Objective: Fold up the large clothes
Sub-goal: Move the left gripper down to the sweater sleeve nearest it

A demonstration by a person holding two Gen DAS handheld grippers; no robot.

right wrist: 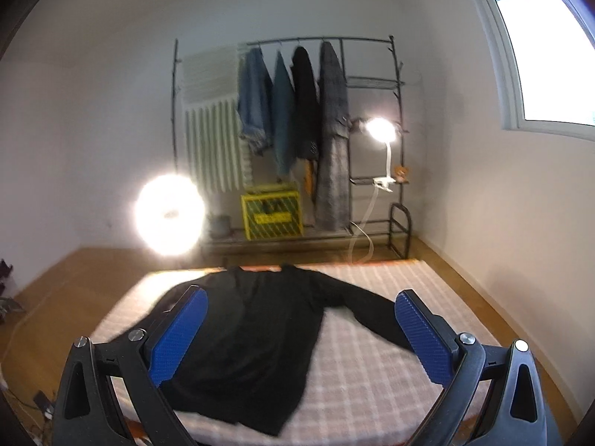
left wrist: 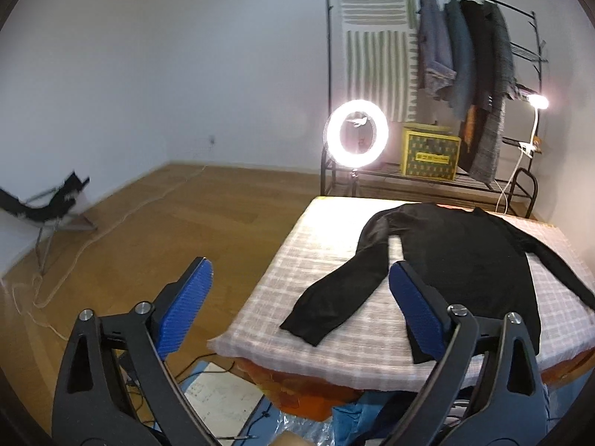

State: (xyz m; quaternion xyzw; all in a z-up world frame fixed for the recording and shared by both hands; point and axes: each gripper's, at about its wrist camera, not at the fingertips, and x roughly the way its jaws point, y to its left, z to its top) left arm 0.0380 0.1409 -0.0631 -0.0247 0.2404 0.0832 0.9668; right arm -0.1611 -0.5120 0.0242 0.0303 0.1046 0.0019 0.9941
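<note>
A black long-sleeved top (left wrist: 457, 260) lies flat on a table (left wrist: 334, 245) covered by a pale plaid cloth, collar toward the far edge, hem toward the near edge, both sleeves spread outward. In the left wrist view one sleeve runs diagonally toward the near left part of the cloth, its cuff lying short of the table's edge. The left gripper (left wrist: 297, 304) has its jaws wide apart with nothing pressed between the blue pads; its left finger (left wrist: 186, 308) hangs over the wooden floor (left wrist: 167, 223) beside the table, its right finger over the garment's lower body. The right gripper (right wrist: 303, 332) also stands wide, empty, above the near half of the garment; whether either pad touches the fabric cannot be told. Its left finger (right wrist: 178, 334) overlaps the body of the top, its right finger (right wrist: 424, 334) overlaps the other sleeve near the cuff. Beyond the table stands a metal clothes rack (right wrist: 394, 85) with hanging garments and a striped cloth, a yellow box (left wrist: 429, 152) on its lower shelf, a lit ring light (left wrist: 329, 137) to the left and a clip lamp (right wrist: 379, 130) to the right. A window (right wrist: 550, 44) sits in the right wall.
</note>
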